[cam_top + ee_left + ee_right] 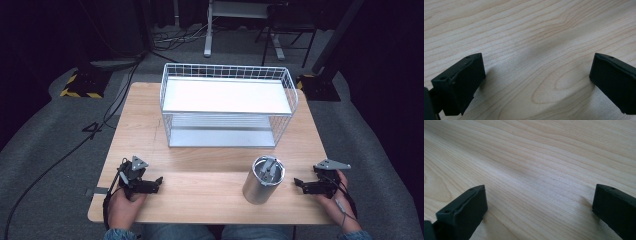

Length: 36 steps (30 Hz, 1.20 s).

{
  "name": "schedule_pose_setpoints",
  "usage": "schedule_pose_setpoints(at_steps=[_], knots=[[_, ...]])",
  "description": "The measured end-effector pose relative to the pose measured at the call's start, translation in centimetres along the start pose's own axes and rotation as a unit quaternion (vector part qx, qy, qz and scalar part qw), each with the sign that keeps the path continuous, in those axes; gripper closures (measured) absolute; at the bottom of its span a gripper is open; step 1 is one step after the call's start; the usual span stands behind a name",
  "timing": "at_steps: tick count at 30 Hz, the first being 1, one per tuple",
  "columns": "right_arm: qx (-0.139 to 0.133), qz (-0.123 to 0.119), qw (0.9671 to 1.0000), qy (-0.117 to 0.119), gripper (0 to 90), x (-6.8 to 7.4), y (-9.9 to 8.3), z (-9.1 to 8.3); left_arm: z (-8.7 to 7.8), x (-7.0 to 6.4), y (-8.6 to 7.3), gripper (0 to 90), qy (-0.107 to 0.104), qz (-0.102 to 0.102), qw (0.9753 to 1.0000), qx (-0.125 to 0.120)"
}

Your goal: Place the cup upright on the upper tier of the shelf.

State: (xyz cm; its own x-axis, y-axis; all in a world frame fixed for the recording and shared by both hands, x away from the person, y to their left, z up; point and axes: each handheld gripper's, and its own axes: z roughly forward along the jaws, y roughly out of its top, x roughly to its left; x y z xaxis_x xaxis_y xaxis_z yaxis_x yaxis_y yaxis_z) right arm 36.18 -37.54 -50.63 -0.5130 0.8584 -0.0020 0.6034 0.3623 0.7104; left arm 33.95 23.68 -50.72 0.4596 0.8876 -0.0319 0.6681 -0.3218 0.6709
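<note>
A shiny metal cup (262, 180) stands upright near the front of the wooden table (210, 165), right of centre. Behind it, a white two-tier wire shelf rack (227, 105) sits at the middle back. My left gripper (159, 183) rests on the table at the front left, held by a hand, its jaws pointing right. My right gripper (297, 183) rests at the front right, just right of the cup, pointing left at it. In the left gripper view the left gripper (536, 75) stands open over bare wood. In the right gripper view the right gripper (540, 202) is open too, with nothing between its jaws.
Grey carpet surrounds the table. A black cable (60, 160) trails across the floor at the left. Stand bases with yellow-black tape (80, 86) sit behind the table's corners, and a desk frame (240, 25) stands further back.
</note>
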Motion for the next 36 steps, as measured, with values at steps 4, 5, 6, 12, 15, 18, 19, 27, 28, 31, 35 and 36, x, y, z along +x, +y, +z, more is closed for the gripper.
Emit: schedule_pose_setpoints(at_steps=[4, 5, 6, 12, 15, 18, 19, 27, 28, 31, 35, 36], knots=[[0.0, 0.0, 1.0, 0.0, 0.0, 0.0, 0.0, 0.0, 0.0, 0.0, 0.0, 0.6, 0.0, 0.0, 1.0, 0.0], [0.0, 0.0, 1.0, 0.0, 0.0, 0.0, 0.0, 0.0, 0.0, 0.0, 0.0, 0.6, 0.0, 0.0, 1.0, 0.0], [0.0, -0.001, 1.0, 0.001, 0.0, 0.0, 0.0, 0.0, 0.0, 0.0, 0.0, 0.6, 0.0, 0.0, 1.0, 0.0], [0.001, -0.001, 1.0, 0.002, 0.0, 0.0, 0.0, 0.0, 0.0, 0.0, 0.0, 0.6, 0.0, 0.0, 1.0, 0.0], [0.001, -0.001, 1.0, 0.002, 0.0, 0.0, 0.0, 0.0, 0.0, 0.0, 0.0, 0.6, -0.001, 0.001, 1.0, 0.0], [0.0, -0.001, 1.0, 0.002, 0.0, 0.0, 0.0, 0.0, 0.0, 0.0, 0.0, 0.6, 0.0, 0.0, 1.0, 0.0], [0.001, -0.001, 1.0, 0.002, 0.0, 0.0, 0.0, 0.0, 0.0, 0.0, 0.0, 0.6, -0.001, 0.001, 1.0, 0.0], [0.012, 0.005, 0.9999, 0.004, 0.0, 0.0, 0.2, -0.2, 0.0, 0.0, 0.0, 0.6, -0.001, 0.001, 1.0, 0.001], [0.014, 0.012, 0.9998, 0.009, 0.0, 0.0, 0.3, -0.3, 0.0, 0.0, 0.0, 0.6, -0.001, 0.001, 1.0, 0.001], [0.011, 0.015, 0.9996, 0.02, 0.0, 0.2, 0.6, -0.9, 0.0, 0.0, 0.0, 0.6, -0.001, 0.001, 1.0, 0.001], [-0.007, 0.006, 0.9998, 0.02, 0.0, 0.7, 1.2, -2.0, 0.0, 0.0, 0.0, 0.6, -0.001, 0.001, 1.0, 0.001], [-0.013, 0.0, 0.9996, 0.025, 0.0, 1.0, 1.5, -2.6, 0.0, 0.0, 0.0, 0.6, -0.001, 0.001, 1.0, 0.001]])
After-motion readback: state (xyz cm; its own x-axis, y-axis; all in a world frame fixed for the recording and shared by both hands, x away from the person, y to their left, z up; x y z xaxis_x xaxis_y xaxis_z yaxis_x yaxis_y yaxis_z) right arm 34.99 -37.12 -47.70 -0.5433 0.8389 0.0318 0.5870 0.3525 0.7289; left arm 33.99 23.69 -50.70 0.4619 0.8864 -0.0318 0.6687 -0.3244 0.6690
